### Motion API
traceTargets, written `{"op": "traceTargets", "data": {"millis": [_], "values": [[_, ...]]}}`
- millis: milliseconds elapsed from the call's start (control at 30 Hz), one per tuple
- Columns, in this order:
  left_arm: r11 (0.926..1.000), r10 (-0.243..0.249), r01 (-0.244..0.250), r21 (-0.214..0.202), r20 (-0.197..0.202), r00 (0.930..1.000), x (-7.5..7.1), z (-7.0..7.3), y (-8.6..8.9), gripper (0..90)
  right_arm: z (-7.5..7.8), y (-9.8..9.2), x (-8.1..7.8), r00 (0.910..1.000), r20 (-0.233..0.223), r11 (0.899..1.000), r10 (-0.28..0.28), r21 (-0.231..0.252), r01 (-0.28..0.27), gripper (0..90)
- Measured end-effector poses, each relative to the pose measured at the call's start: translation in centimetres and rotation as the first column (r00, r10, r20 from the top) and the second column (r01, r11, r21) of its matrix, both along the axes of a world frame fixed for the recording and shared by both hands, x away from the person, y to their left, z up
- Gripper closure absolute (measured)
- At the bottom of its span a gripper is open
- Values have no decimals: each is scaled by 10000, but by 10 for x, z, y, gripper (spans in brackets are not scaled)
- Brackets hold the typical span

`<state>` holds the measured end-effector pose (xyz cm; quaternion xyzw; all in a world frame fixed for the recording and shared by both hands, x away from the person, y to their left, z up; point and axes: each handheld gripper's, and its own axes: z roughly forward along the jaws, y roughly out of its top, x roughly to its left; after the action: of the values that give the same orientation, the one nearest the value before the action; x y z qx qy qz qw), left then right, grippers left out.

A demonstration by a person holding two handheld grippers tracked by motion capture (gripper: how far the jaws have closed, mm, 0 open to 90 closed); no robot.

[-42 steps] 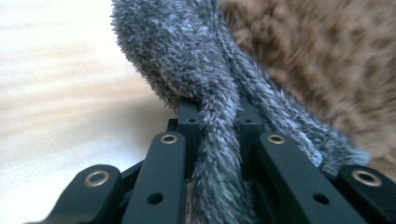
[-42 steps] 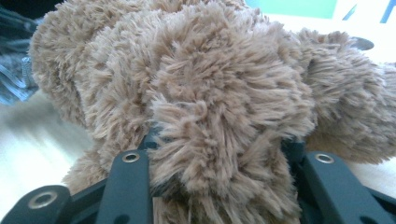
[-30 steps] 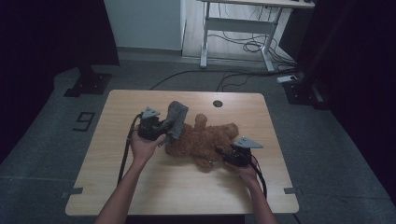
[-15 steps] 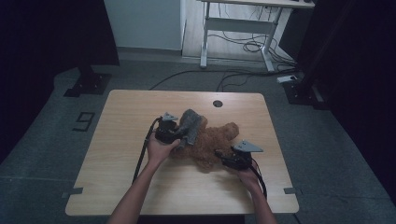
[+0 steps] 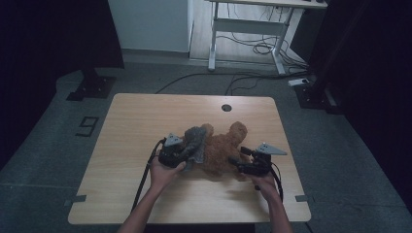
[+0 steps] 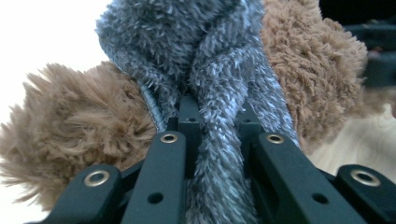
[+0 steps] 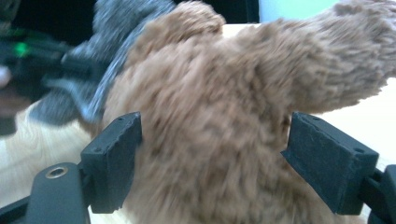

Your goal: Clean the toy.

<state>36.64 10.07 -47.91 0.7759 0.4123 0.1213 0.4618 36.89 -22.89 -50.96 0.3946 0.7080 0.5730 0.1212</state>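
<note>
The brown plush toy lies flat near the middle of the wooden table, its long axis running roughly from the person's near side up toward the far right, where two rounded limbs or ears point away. A grey fuzzy cloth (a small garment or scarf, it seems) is draped against the toy's left end. The left gripper is clamped tight on a bunched fold of that grey cloth; in the left gripper view the strip runs up between the two black jaws, probably so it can be pulled over or around the toy. The right gripper sits at the toy's near right side, and its jaws have just been opening: they now stand wide on either side of the brown fur, the pads clear of it or barely brushing it. That hand seems placed to steady the toy, though it pins nothing now.
</note>
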Motion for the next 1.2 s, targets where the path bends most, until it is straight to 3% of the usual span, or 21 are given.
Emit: {"op": "traceTargets", "data": {"millis": [133, 200, 267, 367, 567, 633, 800, 967, 1033, 1067, 1200], "values": [[10000, -21, 21, -94, 24, 10000, -7, -2, 4, 784, 2, 14, 12, 9994, -317, 9999, 159, -28, -160, 160], [9999, -12, 12, -119, 36, 10000, -7, -2, 4, 783, 0, 18, 14, 9996, -266, 9999, 139, -44, -140, 161], [9999, -26, 27, -135, 25, 10000, -6, -2, 4, 784, -2, 19, 15, 9992, -362, 9998, 184, 76, -182, 207], [9999, -48, 48, -103, 29, 10000, -7, -2, 3, 784, -5, 16, 12, 9981, -387, 9988, 472, 136, -467, 371], [9997, -110, 111, -215, 73, 9999, -13, -3, 4, 782, -6, 16, 2, 9964, -541, 9962, 647, -551, -676, 507], [9995, -93, 97, -305, 128, 9999, -17, -1, 6, 779, -7, 18, -3, 9974, -370, 9946, 619, -806, -647, 525], [9979, -15, 24, -651, 131, 9999, -18, 19, 18, 755, -12, 18, -14, 9970, -140, 9917, 756, -1034, -766, 547], [9964, 607, -565, -634, 667, 9959, -8, 54, 26, 754, -15, 18, -21, 9966, 14, 9896, 828, -1179, -821, 550], [9958, 756, -726, -556, 540, 9957, 0, 61, 26, 754, -15, 17, -23, 9963, 71, 9887, 859, -1236, -844, 549], [9972, 683, -674, -323, 274, 9973, 6, 61, 21, 754, -16, 17, -23, 9962, 99, 9885, 861, -1255, -842, 548], [9991, 181, -166, 387, -390, 9991, 17, 45, -8, 755, -16, 19, -24, 9961, 203, 9887, 859, -1254, -827, 545]]}}
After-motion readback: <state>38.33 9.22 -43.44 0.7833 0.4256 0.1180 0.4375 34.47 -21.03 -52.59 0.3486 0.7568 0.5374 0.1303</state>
